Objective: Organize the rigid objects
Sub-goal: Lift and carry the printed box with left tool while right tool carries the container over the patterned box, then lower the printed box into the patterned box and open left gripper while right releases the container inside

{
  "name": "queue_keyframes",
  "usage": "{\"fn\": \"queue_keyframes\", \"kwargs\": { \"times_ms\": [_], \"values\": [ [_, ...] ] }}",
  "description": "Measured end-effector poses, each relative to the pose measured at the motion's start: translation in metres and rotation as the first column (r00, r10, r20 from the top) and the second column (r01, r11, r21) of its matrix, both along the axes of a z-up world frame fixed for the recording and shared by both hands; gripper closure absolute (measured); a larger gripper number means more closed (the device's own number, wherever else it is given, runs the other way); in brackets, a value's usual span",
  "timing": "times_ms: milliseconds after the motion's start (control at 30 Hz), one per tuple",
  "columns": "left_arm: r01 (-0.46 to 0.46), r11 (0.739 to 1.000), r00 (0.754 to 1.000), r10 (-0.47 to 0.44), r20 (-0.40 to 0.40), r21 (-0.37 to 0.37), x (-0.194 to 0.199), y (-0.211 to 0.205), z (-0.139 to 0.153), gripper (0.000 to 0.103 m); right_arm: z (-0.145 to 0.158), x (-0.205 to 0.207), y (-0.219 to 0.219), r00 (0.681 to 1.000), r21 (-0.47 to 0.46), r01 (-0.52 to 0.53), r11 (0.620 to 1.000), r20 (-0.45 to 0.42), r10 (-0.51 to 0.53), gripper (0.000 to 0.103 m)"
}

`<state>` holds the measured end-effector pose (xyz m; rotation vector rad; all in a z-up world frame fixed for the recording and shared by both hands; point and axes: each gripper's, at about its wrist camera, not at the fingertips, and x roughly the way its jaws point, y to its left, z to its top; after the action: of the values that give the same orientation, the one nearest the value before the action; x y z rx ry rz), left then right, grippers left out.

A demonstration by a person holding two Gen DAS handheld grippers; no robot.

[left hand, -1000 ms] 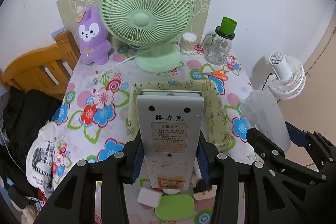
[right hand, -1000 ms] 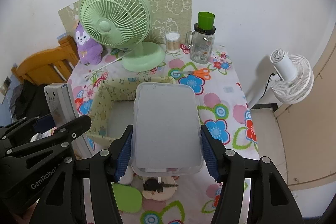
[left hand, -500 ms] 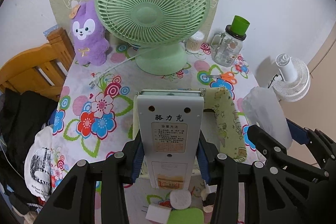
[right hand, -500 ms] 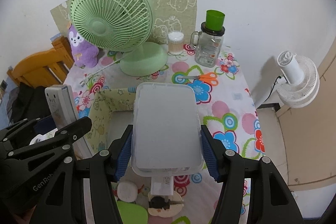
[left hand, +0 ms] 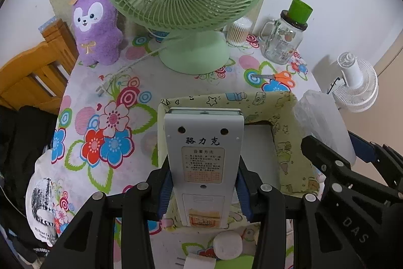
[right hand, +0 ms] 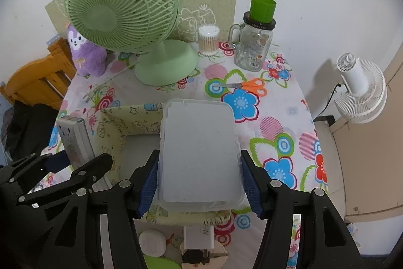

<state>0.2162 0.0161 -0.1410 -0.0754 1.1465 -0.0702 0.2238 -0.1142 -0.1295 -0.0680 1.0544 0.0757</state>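
Observation:
My left gripper is shut on a grey-white remote-like device with Chinese print on its back, held over the left part of a pale green fabric bin. My right gripper is shut on a translucent plastic box, held over the right part of the same bin. The remote also shows at the left of the right wrist view. The box shows at the right of the left wrist view.
A green desk fan, purple plush, cotton-swab jar, glass mug jar with green cup and orange scissors stand on the floral tablecloth. Small items lie near the front edge. A wooden chair is left, a white fan right.
Both grippers have moved forward and lower over the table with their objects still held. The fan and jar look larger, and the bin now lies directly beneath both held objects.

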Motion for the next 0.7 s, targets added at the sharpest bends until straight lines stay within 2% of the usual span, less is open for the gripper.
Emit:
{"fn": "queue_keyframes", "kwargs": {
  "times_ms": [700],
  "values": [
    [0.063,0.998,0.995,-0.061,-0.085,0.024,0.024,-0.007,-0.048,0.058,-0.045,0.04,0.014,0.999,-0.033,0.014,0.999,-0.049,-0.015,0.039]
  ]
}}
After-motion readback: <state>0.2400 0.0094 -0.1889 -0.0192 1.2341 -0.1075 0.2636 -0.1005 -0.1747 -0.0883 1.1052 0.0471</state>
